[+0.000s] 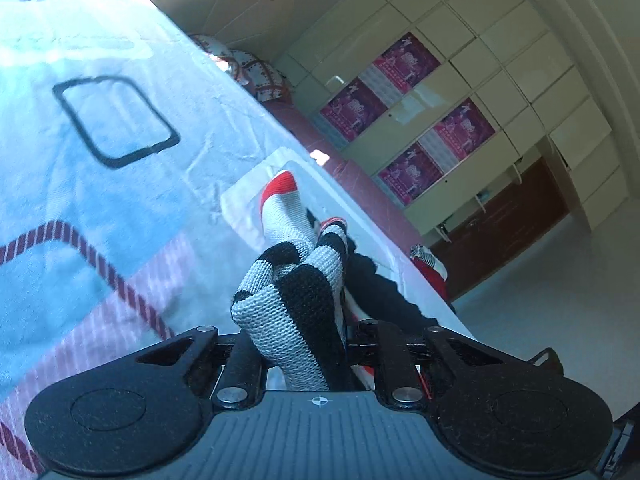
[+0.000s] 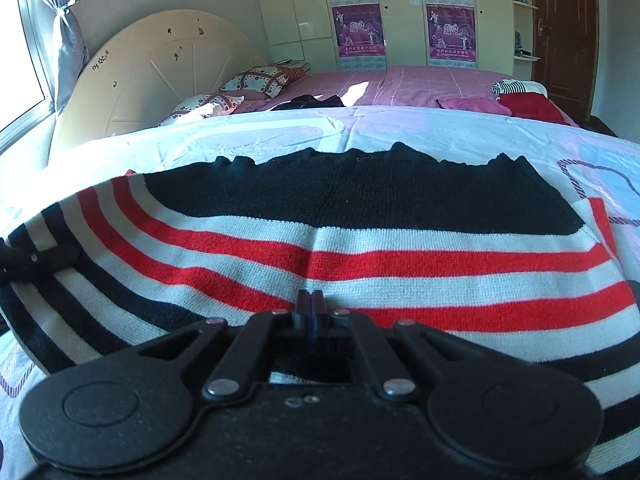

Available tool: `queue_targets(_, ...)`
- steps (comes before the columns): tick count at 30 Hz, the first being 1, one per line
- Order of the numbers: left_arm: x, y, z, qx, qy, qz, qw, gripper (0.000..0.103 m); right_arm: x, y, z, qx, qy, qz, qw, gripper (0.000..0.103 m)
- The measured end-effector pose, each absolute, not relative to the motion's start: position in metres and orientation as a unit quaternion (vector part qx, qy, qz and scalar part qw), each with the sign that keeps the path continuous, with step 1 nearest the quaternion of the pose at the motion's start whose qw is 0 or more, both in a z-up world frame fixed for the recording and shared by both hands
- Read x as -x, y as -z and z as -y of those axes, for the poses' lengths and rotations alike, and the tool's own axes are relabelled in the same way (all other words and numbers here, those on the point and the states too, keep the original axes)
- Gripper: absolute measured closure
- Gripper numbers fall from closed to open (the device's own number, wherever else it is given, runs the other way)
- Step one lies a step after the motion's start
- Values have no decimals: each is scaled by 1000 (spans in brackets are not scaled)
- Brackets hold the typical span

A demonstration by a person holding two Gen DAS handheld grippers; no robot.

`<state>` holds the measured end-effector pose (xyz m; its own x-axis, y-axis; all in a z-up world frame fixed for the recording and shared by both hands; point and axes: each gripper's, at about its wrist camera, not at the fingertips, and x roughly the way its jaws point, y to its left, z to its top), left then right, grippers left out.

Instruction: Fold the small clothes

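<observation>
A knitted sweater point(image 2: 360, 240) with black, white and red stripes lies spread flat on a pale patterned sheet point(image 2: 280, 132). My right gripper point(image 2: 312, 306) is shut, its tips together and resting on the sweater's near part; whether fabric is pinched between them cannot be told. My left gripper point(image 1: 304, 316) is shut on a bunched edge of the sweater point(image 1: 288, 216), which rises off the sheet point(image 1: 120, 160) and hides its fingertips. In the right wrist view the left gripper point(image 2: 40, 260) shows at the far left, clamped on the sweater's left edge.
Beyond the sheet the bed has a pink cover point(image 2: 420, 84), pillows point(image 2: 256, 80) and a round headboard point(image 2: 160, 68). Red and striped clothes point(image 2: 524, 100) lie at the bed's far right. A wardrobe with posters point(image 2: 452, 32) and a brown door point(image 2: 564, 32) stand behind.
</observation>
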<state>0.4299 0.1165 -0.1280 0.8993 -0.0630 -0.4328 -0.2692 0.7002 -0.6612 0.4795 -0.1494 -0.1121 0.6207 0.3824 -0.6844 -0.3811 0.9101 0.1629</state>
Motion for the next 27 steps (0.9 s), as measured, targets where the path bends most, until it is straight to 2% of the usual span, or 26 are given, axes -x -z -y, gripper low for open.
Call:
queue_targets(8, -449, 40, -46, 286, 16, -201, 937, 88, -489, 114, 162, -39, -235, -390, 889, 103)
queue_targets(11, -456, 19, -8, 243, 50, -205, 947, 88, -493, 107, 188, -102, -251, -402, 875, 103)
queue_targets(12, -460, 12, 9, 227, 67, -208, 949, 88, -488, 102, 204, -120, -245, -388, 880, 98)
queue_targets(16, -472, 15, 76, 187, 129, -236, 945, 88, -466, 94, 289, -182, -194, -376, 888, 98)
queue_targets(17, -475, 21, 92, 181, 144, -251, 940, 88, -460, 95, 312, -191, -175, -378, 889, 95)
queue_targets(20, -489, 56, 146, 158, 182, -319, 916, 85, -441, 102, 375, -247, -121, -383, 882, 95)
queue_targets(21, -493, 71, 165, 133, 179, -353, 909, 82, -434, 103, 394, -267, -102, -378, 881, 82)
queue_targets(22, -491, 80, 179, 105, 177, -364, 909, 64, -428, 104, 407, -276, -86, -375, 881, 77)
queue_targets(23, -479, 78, 189, 82, 192, -341, 917, 37, -422, 103, 420, -286, -77, -369, 881, 76)
queue_targets(24, -469, 70, 194, 76, 215, -329, 916, 24, -418, 103, 428, -294, -75, -365, 880, 76)
queue_targets(25, -459, 61, 194, 80, 228, -324, 915, 18, -414, 102, 435, -301, -73, -360, 880, 75)
queue_targets(27, -440, 40, 187, 82, 235, -311, 917, 18, -409, 99, 443, -314, -82, -349, 879, 74)
